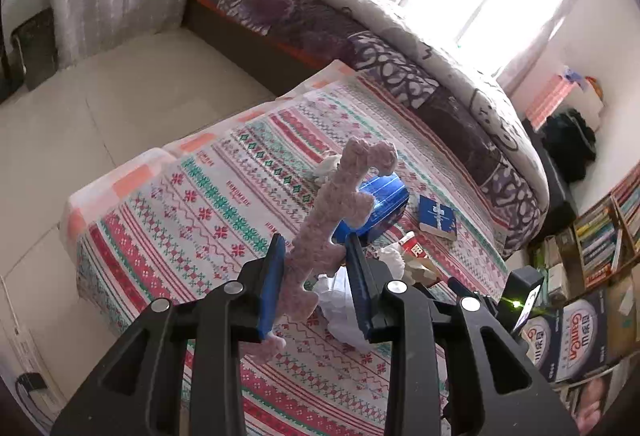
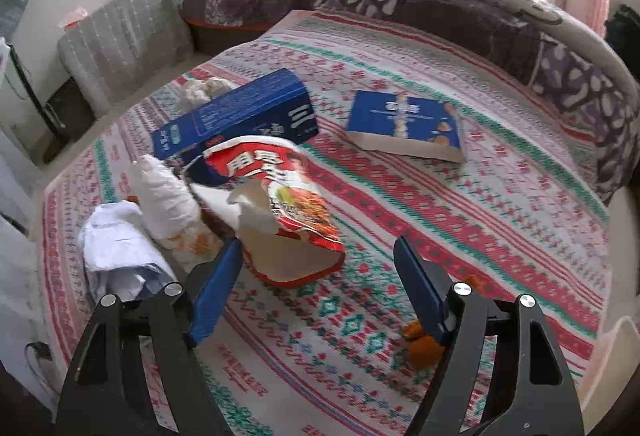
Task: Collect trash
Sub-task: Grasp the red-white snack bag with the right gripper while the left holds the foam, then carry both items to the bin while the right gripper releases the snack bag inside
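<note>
holding a pink, knobbly foam strip (image 1: 336, 220) between its blue pads, my left gripper (image 1: 316, 268) was nearly closed in the left wrist view, the strip running from the lower middle of the frame up toward the centre, lifted above the patterned cloth (image 1: 192, 212). behind the strip lay a long blue box (image 1: 380, 208), and to its right a blue book (image 1: 438, 216) lay flat. crumpled white paper (image 1: 340, 304) sat low in the frame between the pads and just beyond them, with a red and white wrapper (image 1: 414, 248) beside it. a bed with a purple quilt (image 1: 304, 16) curved across the upper frame.

my right gripper (image 2: 320, 276) stood partly open in the right wrist view, with nothing pressed between its pads. the torn red noodle cup (image 2: 288, 212) lay on its side on the cloth at centre left, its lower edge close to the left pad (image 2: 216, 288); i could not tell whether they touched. the blue box (image 2: 236, 116) lay behind the cup, the blue book (image 2: 404, 124) to the upper right, apart from both. white crumpled papers (image 2: 120, 244) were piled at the left. a small orange object (image 2: 422, 342) lay on the cloth (image 2: 500, 220) by the right pad (image 2: 420, 292).
</note>
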Tool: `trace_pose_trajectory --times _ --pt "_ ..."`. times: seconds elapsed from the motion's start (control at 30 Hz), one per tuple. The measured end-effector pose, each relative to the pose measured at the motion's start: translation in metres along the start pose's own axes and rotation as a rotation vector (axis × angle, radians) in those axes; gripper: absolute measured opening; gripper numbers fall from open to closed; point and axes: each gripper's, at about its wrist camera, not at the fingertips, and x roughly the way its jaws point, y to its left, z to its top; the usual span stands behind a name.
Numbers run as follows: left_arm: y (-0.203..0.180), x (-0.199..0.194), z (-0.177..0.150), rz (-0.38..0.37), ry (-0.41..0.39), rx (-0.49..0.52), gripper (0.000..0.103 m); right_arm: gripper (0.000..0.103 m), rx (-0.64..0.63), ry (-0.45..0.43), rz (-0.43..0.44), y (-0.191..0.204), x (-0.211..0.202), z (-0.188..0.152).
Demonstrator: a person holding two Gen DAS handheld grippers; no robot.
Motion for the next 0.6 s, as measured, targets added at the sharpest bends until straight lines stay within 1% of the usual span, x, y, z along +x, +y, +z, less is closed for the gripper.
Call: trace_pose_trajectory --times 0.03,0.07,0.1,0.13,0.17,0.23,0.33,0.47,0.6 --pt "0.001 0.000 0.000 -0.001 0.001 -0.005 0.031 0.056 -0.013 0.002 0.015 0.002 0.001 0.000" --pt "0.001 0.000 0.000 -0.001 0.000 -0.004 0.031 0.043 -0.020 0.008 0.023 0.004 0.002 0.000" --pt "0.001 0.001 -0.001 0.000 -0.001 -0.001 0.031 0.039 -0.015 0.011 0.020 0.005 0.003 0.000" --pt "0.001 0.001 0.000 0.001 -0.002 0.003 0.031 0.024 -0.007 0.008 0.025 0.005 0.002 0.000" --pt "0.001 0.001 0.000 0.001 -0.002 0.006 0.031 0.006 0.005 0.008 0.026 0.003 0.002 0.000" --pt "0.001 0.001 -0.001 0.002 -0.002 0.008 0.031 0.005 0.026 0.025 0.028 0.000 0.003 0.000" --pt "0.000 0.002 -0.001 0.004 0.000 0.007 0.031 0.004 0.049 0.011 0.009 -0.006 0.000 0.000" --pt "0.000 0.003 -0.002 0.010 0.000 0.007 0.031 0.005 0.082 -0.005 0.029 -0.010 -0.007 0.003" --pt "0.000 0.006 -0.001 0.010 0.004 0.003 0.031 0.005 0.068 -0.026 0.014 -0.008 -0.010 0.004"
